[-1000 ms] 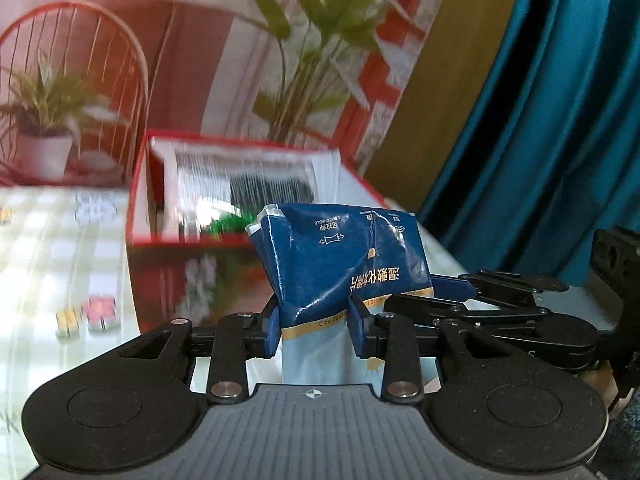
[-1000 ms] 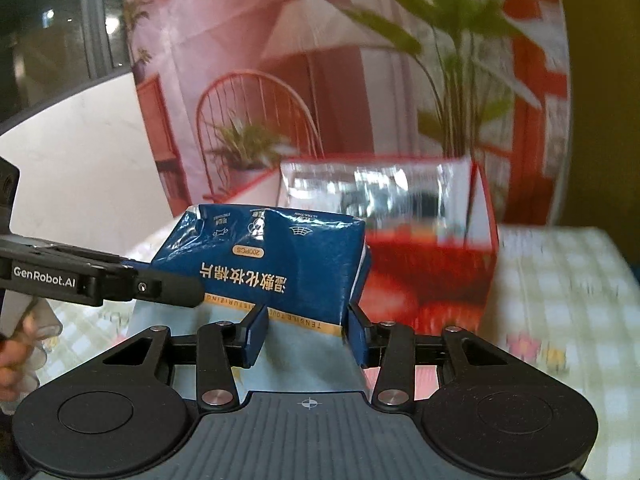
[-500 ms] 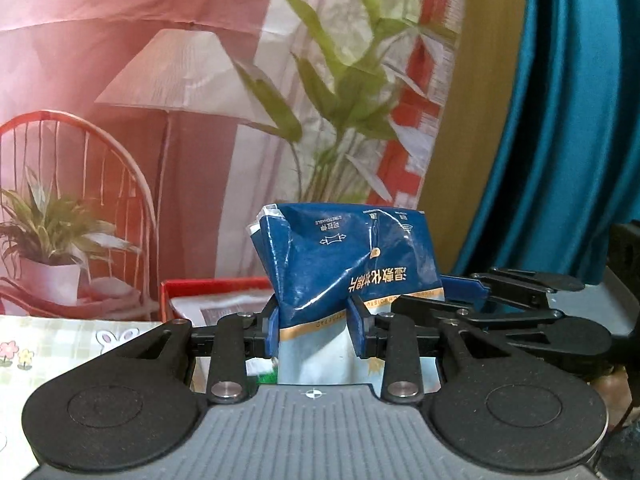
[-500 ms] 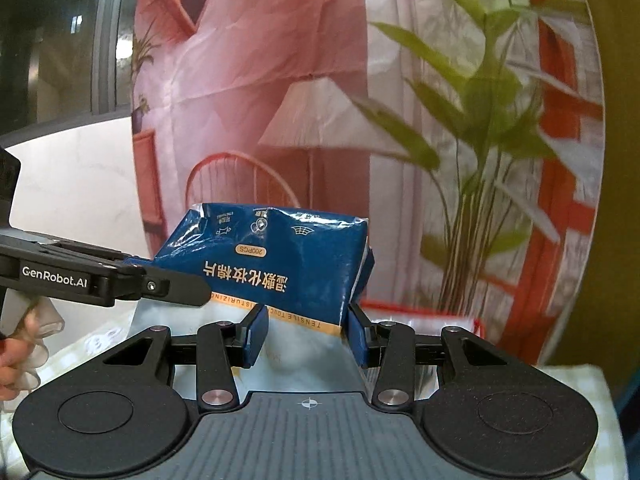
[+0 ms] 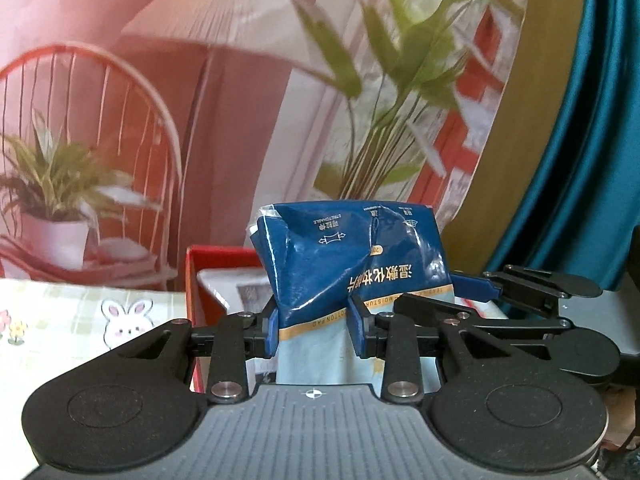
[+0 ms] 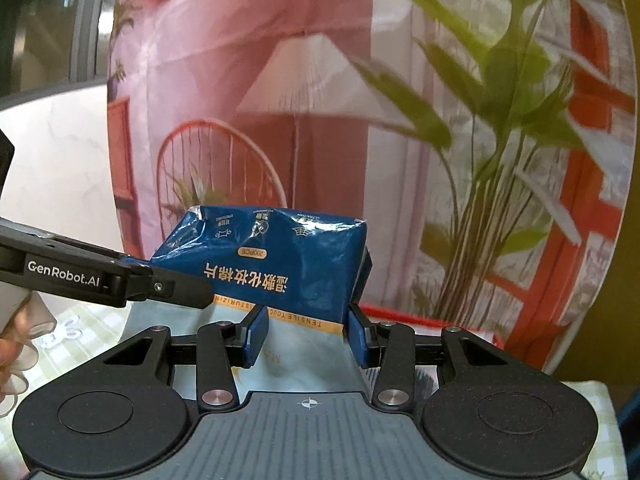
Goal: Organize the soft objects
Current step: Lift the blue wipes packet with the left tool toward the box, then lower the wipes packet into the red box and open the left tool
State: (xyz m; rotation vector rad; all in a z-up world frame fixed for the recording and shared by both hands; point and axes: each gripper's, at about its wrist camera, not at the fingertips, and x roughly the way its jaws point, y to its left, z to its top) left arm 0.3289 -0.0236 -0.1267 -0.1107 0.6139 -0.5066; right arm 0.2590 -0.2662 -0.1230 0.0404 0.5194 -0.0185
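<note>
A blue soft pack of cotton pads (image 5: pixel 352 268) with white Chinese lettering is held in the air by both grippers. My left gripper (image 5: pixel 314 330) is shut on its left end. My right gripper (image 6: pixel 306 330) is shut on its right end; the pack also shows in the right wrist view (image 6: pixel 280 256). The right gripper's arms (image 5: pixel 520 296) reach in from the right in the left wrist view. The left gripper's arm (image 6: pixel 100 276) reaches in from the left in the right wrist view. A red open box (image 5: pixel 208 256) sits behind and below the pack.
A checked tablecloth with a rabbit print (image 5: pixel 128 316) covers the table at the left. A printed backdrop (image 5: pixel 160 100) with chair, lamp and plants stands behind. A teal curtain (image 5: pixel 580 160) hangs at the right. A gloved hand (image 6: pixel 16 356) shows at the left edge.
Both grippers, still shut on the pack, rose and tilted up away from the red box, then dipped slightly so the box's rim shows again.
</note>
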